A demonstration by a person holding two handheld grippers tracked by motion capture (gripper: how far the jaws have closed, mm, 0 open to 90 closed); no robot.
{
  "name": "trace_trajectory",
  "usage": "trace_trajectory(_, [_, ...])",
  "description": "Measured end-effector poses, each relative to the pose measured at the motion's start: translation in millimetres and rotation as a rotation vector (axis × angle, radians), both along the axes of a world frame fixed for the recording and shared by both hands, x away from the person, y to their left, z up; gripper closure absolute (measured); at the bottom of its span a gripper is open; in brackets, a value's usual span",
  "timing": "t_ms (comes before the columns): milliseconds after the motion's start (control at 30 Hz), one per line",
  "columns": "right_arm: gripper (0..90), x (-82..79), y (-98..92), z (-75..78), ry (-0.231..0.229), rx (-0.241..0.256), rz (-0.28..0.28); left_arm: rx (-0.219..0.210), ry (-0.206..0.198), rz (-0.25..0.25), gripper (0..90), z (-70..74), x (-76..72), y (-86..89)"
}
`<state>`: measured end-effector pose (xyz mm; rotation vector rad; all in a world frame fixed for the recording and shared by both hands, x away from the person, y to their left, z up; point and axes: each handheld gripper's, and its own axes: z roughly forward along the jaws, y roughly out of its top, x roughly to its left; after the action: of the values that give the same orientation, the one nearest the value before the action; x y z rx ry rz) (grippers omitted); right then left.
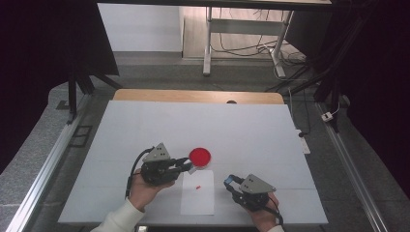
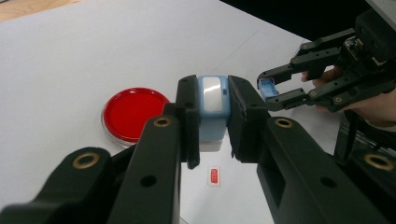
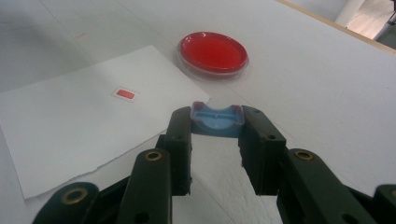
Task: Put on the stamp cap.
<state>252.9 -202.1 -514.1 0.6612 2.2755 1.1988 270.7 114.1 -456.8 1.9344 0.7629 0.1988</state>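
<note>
While both grippers hold parts above the table (image 1: 145,125), a red petri dish (image 1: 199,156) sits between them, farther back.
Left gripper (image 2: 213,109) jaws clamped on light-blue stamp body (image 2: 213,100); right gripper (image 3: 216,122) jaws clamped on blue cap (image 3: 217,120). White paper sheet (image 3: 70,126) bears a small red stamp mark (image 3: 125,94), near the dish.
</note>
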Motion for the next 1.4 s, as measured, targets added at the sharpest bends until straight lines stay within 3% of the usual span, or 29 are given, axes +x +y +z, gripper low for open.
trace_trajectory(1133, [64.6, 4.1, 29.6, -2.4, -0.012, -0.008, 0.027, 0.001, 0.000, -0.013, 74.6, -0.6, 0.2, -5.7])
trace_trajectory(1400, [64.6, 5.2, 42.1, -1.7, -0.027, 0.005, 0.039, -0.023, 0.010, -0.020, 74.6, 0.3, 0.7, -4.6])
